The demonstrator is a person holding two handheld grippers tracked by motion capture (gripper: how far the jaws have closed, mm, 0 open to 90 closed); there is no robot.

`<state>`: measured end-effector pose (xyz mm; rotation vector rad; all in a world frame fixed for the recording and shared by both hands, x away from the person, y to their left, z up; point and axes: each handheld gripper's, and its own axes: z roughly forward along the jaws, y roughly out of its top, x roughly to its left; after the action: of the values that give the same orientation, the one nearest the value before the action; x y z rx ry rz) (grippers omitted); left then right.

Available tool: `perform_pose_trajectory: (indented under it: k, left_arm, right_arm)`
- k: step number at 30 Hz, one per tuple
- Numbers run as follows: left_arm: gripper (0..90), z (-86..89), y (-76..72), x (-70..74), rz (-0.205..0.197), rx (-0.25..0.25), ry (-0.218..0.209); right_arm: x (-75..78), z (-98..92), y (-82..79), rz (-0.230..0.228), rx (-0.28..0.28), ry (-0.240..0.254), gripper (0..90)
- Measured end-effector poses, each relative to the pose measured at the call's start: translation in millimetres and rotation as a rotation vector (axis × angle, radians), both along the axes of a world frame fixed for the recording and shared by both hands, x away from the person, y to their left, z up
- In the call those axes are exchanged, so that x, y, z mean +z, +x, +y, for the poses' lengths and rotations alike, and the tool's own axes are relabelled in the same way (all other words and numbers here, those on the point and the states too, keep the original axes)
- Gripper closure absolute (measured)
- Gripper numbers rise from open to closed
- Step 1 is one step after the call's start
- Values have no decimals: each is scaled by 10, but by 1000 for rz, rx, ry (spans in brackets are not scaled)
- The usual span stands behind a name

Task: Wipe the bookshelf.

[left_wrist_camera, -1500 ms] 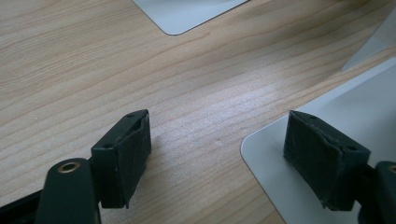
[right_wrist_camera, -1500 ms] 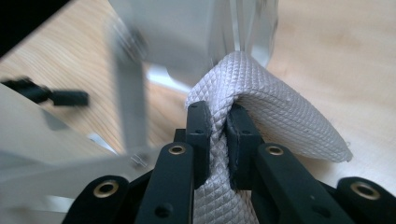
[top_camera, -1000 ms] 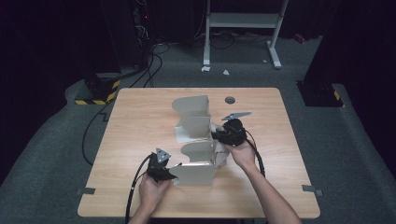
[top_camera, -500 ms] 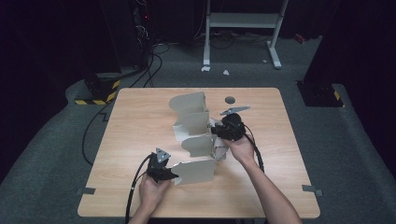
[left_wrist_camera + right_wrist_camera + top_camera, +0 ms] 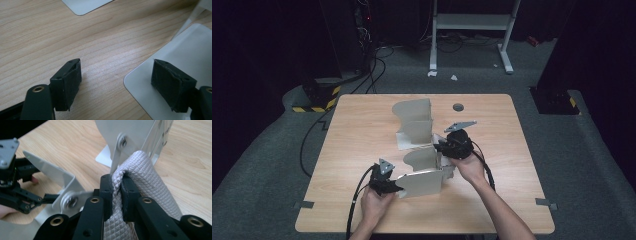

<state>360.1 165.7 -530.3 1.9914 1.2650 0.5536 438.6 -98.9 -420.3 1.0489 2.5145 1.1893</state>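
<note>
A grey metal rack (image 5: 414,117) with several curved upright panels stands in the middle of the wooden table (image 5: 362,125). My right gripper (image 5: 446,146) is at the rack's right side, shut on a fold of grey quilted cloth (image 5: 145,170), which is pinched between its pads (image 5: 116,182) beside a bolted upright panel (image 5: 130,130). My left gripper (image 5: 396,186) sits low at the left end of the nearest panel (image 5: 424,181). Its jaws (image 5: 115,82) stand open: one pad is over bare wood, the other over the rounded corner of a flat plate (image 5: 140,87).
A small dark round hole (image 5: 457,106) lies in the table behind the rack. Cables trail from both grippers off the near edge. On the floor behind the table are a white stand (image 5: 472,22) and a black-and-yellow striped block (image 5: 319,97).
My right gripper has risen and shifted slightly with the cloth still pinched. The left gripper has stayed in place, open.
</note>
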Motion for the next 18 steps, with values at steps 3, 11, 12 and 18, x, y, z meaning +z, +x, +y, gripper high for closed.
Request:
perform_pose_trajectory:
  k: [3, 11, 12, 18]
  left_arm:
    - [243, -1, -1, 0, 0, -2, 0]
    - [243, -2, -1, 0, -2, -5, 1]
    - [243, -2, -1, 0, -1, -5, 0]
    - [244, -2, -1, 0, -2, -6, 1]
  right_arm:
    - [-9, -8, -41, 6, 1, 5, 821]
    - [-143, 17, -265, 24, 53, -27, 821]
    - [-156, 25, -274, 13, 51, -41, 821]
    - [-149, -79, -56, 70, -7, 8, 819]
